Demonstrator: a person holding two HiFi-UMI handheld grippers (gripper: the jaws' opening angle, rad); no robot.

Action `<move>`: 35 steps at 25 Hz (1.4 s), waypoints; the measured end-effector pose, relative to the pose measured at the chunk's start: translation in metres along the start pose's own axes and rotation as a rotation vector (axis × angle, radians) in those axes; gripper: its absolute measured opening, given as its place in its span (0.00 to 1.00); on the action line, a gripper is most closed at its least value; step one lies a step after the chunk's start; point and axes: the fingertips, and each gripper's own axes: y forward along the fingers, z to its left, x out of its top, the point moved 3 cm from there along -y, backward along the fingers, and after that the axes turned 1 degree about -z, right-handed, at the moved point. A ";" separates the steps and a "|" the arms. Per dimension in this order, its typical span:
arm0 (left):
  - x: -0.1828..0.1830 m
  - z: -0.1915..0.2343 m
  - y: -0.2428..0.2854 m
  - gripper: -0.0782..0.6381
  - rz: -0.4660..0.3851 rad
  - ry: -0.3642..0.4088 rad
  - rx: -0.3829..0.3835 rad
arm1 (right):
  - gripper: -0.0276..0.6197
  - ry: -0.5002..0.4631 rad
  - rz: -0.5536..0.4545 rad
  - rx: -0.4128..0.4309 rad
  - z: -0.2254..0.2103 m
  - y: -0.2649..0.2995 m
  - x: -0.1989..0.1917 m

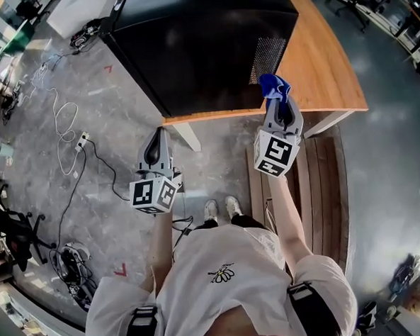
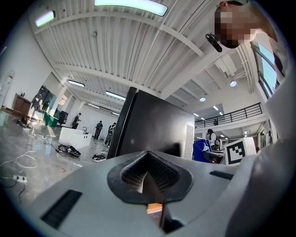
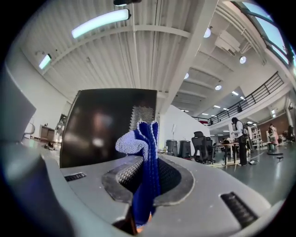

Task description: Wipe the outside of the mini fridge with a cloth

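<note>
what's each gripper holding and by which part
Right gripper: shut on the blue cloth, pinched at its lower folds, bunched end poking past the jaws. Left gripper: shut, empty.

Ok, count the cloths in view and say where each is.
1. The blue cloth is clamped in the right tool, near the mini fridge's vented side. The left tool is shut, empty. Others may be hidden behind the fridge.

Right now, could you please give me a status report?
Right gripper shut on blue cloth. Left gripper shut, empty. Black mini fridge on wooden table, nothing blocking.
</note>
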 end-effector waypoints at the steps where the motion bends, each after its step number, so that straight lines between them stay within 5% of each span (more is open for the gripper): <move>1: 0.001 0.001 0.000 0.12 -0.005 0.005 0.001 | 0.14 0.000 -0.010 0.039 0.016 -0.004 0.003; 8: 0.006 0.008 -0.012 0.12 -0.032 0.023 0.025 | 0.14 0.072 -0.007 0.315 0.136 -0.012 0.006; 13: 0.010 0.031 -0.032 0.12 -0.041 0.024 0.084 | 0.14 0.090 -0.015 0.430 0.209 -0.008 0.011; 24: 0.009 0.083 -0.082 0.12 -0.022 0.008 0.238 | 0.14 0.008 0.023 0.578 0.333 0.025 -0.018; 35: 0.012 0.103 -0.090 0.12 -0.036 0.012 0.297 | 0.14 -0.071 0.008 0.595 0.350 0.040 -0.027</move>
